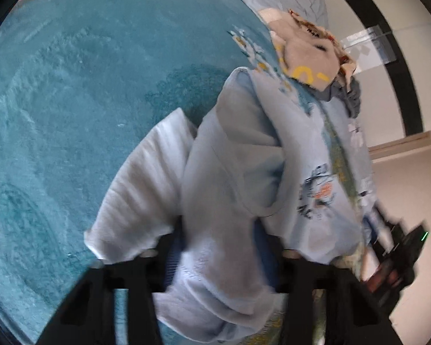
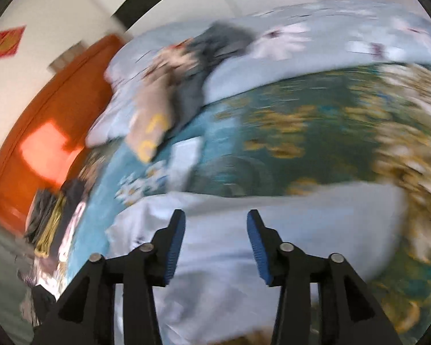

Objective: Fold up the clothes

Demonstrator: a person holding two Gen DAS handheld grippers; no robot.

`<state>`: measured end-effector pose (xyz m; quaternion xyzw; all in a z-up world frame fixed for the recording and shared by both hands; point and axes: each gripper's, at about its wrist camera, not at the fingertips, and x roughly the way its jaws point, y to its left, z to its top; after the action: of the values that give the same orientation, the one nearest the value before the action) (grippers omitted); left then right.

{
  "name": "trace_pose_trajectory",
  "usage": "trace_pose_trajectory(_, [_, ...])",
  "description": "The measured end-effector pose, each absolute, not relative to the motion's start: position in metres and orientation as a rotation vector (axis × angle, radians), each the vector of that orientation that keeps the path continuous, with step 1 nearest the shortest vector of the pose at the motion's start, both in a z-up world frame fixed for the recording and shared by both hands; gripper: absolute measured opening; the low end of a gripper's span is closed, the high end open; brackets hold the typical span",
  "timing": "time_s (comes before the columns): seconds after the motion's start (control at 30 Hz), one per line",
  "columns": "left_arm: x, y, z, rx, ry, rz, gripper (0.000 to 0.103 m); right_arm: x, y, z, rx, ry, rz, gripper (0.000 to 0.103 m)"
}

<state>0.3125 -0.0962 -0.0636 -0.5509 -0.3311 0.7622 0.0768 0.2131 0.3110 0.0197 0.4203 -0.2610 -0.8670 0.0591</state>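
The limp, light pale-blue fleece sweatshirt (image 1: 230, 172) drapes bunched through the left gripper (image 1: 224, 258), jaws gripping its hem; the right gripper (image 2: 215, 247), jaws wide, should probably pinch an edge.

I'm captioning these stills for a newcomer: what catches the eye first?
The pale blue garment fills the left wrist view, draped over the left gripper above a teal blanket. In the right wrist view the right gripper hovers open over it, with an orange door at left.
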Motion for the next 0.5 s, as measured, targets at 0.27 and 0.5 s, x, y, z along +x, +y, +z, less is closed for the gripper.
trace_pose_trajectory(0.27, [0.326, -0.103, -0.069, -1.601, -1.039, 2.248, 0.011, 0.094, 0.253, -0.027, 1.500, -0.790, -2.447, 0.049])
trace_pose_trajectory(0.5, [0.327, -0.111, -0.078, -1.589, -1.150, 2.156, 0.011, 0.053, 0.238, -0.058, 1.640, -0.828, -2.387, 0.012])
